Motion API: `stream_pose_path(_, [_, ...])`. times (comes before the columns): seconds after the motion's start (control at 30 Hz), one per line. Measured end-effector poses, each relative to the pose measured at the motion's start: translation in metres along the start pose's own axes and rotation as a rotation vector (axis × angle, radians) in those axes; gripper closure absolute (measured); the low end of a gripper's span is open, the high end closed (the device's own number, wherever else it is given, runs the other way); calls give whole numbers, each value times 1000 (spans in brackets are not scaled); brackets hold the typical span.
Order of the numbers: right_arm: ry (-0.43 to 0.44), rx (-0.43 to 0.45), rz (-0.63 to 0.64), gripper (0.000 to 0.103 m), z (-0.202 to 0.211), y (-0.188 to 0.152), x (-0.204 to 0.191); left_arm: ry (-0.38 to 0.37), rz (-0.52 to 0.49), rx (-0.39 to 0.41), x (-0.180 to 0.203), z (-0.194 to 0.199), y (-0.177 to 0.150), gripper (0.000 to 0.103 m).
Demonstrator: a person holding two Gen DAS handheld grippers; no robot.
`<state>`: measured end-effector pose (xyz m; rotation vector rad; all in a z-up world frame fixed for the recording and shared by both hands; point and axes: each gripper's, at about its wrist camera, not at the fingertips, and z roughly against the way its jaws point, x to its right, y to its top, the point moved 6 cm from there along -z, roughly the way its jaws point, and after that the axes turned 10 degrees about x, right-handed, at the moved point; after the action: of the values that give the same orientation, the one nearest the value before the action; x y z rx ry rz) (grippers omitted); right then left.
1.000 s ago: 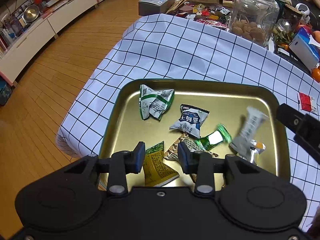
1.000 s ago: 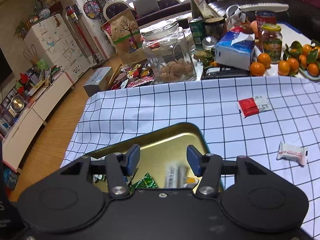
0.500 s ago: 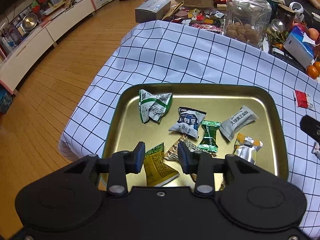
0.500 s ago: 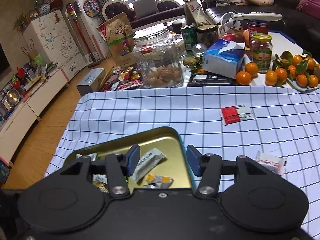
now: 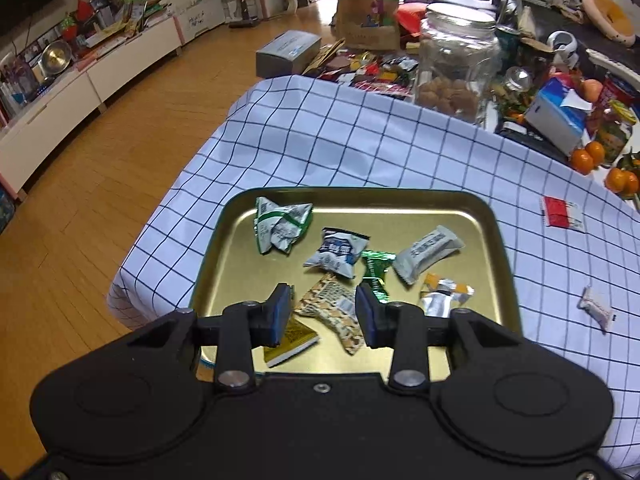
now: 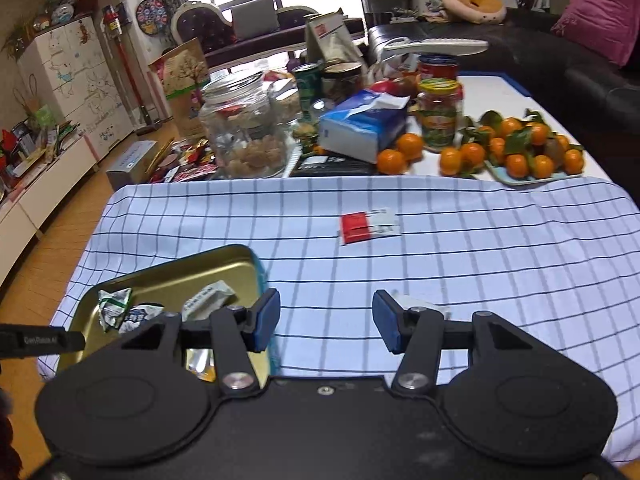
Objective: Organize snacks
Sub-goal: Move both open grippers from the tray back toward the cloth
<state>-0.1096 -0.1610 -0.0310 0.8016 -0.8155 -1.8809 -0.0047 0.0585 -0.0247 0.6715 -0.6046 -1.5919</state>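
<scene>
A gold tray (image 5: 494, 224) sits on the checked cloth and holds several wrapped snacks, among them a green-and-white packet (image 5: 280, 229), a blue-and-white packet (image 5: 336, 252) and a grey bar (image 5: 430, 247). My left gripper (image 5: 323, 316) is open and empty above the tray's near edge. My right gripper (image 6: 326, 322) is open and empty over the cloth, right of the tray (image 6: 224, 260). A red-and-white packet (image 6: 368, 226) (image 5: 560, 218) lies on the cloth beyond it. A small white candy (image 5: 596, 308) lies right of the tray; in the right wrist view it (image 6: 420, 304) is partly hidden behind the right finger.
A glass jar (image 6: 244, 136) of cookies, a tissue box (image 6: 362, 126), cans, a jar and several oranges (image 6: 516, 152) crowd the table's far side. The cloth's left edge (image 5: 160, 216) drops to the wooden floor.
The right gripper moved right, off the tray and over the cloth, with its jaws wider apart. The grey bar and green candy dropped and settled in the tray. The left gripper drew back slightly.
</scene>
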Motion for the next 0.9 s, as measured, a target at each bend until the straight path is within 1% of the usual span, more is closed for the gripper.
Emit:
stream_pose_path(0.17, [-43, 36, 14, 48, 29, 0, 35, -44, 21, -1, 21, 13, -4, 56])
stream_pose_path(0.3, [-80, 46, -14, 48, 50, -5, 63, -89, 49, -3, 41, 23, -11, 56])
stream_pose_path(0.4, [-110, 55, -37, 48, 68, -11, 82, -127, 52, -11, 60, 32, -19, 56])
stream_pose_path(0.47, [-132, 56, -46, 48, 75, -15, 93, -153, 49, -23, 73, 39, -31, 57])
stream_pose_path(0.53, [-157, 55, -43, 48, 82, -19, 103, -189, 22, -39, 89, 45, -42, 57])
stream_pose_path(0.6, [-181, 58, -48, 48, 88, -21, 112, -211, -29, -36, 106, 51, -48, 57])
stream_pose_path(0.73, [-199, 57, -108, 48, 96, -26, 128, -217, -216, 23, 138, 69, -56, 57])
stream_pose_path(0.77, [-201, 57, -115, 48, 98, -27, 130, -227, -245, 35, 143, 73, -57, 57])
stream_pose_path(0.83, [-204, 59, -109, 48, 100, -29, 131, -257, -267, 45, 149, 80, -60, 56])
stream_pose_path(0.9, [-207, 57, -91, 48, 100, -30, 130, -275, -271, 36, 154, 84, -64, 56])
